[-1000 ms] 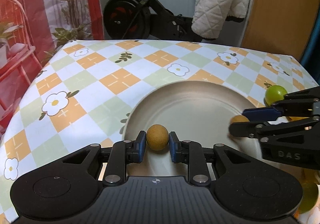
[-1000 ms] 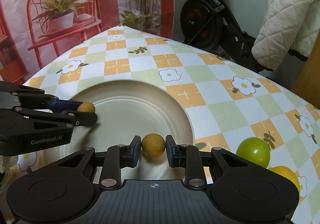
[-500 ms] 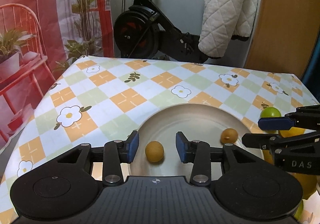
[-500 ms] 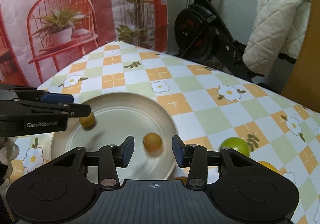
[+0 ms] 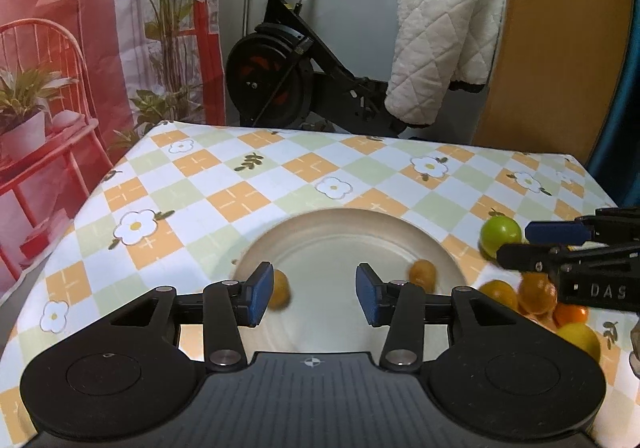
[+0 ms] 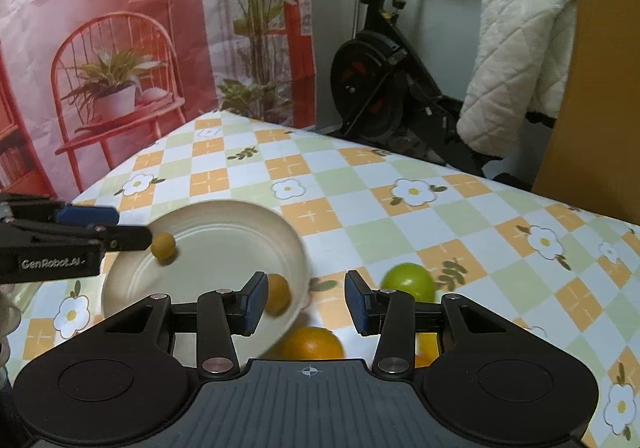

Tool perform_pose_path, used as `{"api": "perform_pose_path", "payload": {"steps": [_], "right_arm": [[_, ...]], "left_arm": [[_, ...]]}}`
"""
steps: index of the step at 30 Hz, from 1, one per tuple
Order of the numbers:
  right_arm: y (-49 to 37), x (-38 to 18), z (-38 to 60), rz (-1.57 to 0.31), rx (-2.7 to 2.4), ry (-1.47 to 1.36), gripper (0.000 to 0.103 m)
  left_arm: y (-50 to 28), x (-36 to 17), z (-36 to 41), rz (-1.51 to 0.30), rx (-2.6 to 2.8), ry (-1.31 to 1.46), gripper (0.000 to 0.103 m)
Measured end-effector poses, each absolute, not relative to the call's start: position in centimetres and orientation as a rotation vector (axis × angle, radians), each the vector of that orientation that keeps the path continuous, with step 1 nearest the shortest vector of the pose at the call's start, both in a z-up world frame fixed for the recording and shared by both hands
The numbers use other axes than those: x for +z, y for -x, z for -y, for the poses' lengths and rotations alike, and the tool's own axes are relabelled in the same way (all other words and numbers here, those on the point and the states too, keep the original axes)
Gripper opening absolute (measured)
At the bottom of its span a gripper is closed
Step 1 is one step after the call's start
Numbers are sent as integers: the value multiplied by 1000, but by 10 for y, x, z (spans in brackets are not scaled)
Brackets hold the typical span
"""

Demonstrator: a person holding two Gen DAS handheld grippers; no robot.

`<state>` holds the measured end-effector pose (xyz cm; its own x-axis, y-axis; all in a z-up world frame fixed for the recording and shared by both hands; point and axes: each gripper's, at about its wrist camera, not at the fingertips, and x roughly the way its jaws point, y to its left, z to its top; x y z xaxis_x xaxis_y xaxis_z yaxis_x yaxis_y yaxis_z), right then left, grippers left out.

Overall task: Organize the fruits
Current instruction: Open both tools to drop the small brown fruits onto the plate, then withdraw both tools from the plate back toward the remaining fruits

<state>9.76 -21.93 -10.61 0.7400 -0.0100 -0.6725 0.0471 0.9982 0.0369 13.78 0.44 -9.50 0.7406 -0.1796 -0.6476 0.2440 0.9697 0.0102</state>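
On the checked tablecloth (image 5: 224, 200): one cream plate (image 5: 344, 226), fruit inside it and fruit loose beside it.
Left gripper (image 5: 314, 290): blue pads spread wide, nothing between them; raised over the plate's near side.
Right gripper (image 6: 306, 302): pads likewise spread and empty; poised above the plate's right rim.
Left brown fruit (image 5: 279, 288): lying in the plate, partly hidden behind the left gripper's left pad, blurred.
Right brown fruit (image 5: 422, 272): in the plate near its right rim, partly covered by a finger.
Green fruit (image 6: 408, 282): on the cloth just right of the plate, lower part cut off by the right gripper.
Oranges (image 5: 536, 294): clustered on the cloth beside the plate, overlapped by the right gripper; exact count unclear.
Yellow fruit (image 5: 580, 340): nearest the camera, partly hidden.
Background: exercise bike (image 5: 288, 84) with a quilted white cover (image 5: 440, 48) draped over it.
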Motion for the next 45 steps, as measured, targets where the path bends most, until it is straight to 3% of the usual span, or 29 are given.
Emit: {"api": "perform_pose_path", "payload": {"steps": [25,45], "right_arm": [[-35,-100,244,-707,-74,-54,39],[1,-110,234,-672,-101,-49,39]], "left_arm": [[-98,-88,30,-618,-360,-84,48],[-73,-99,34,-653,-444,-83,48]]}}
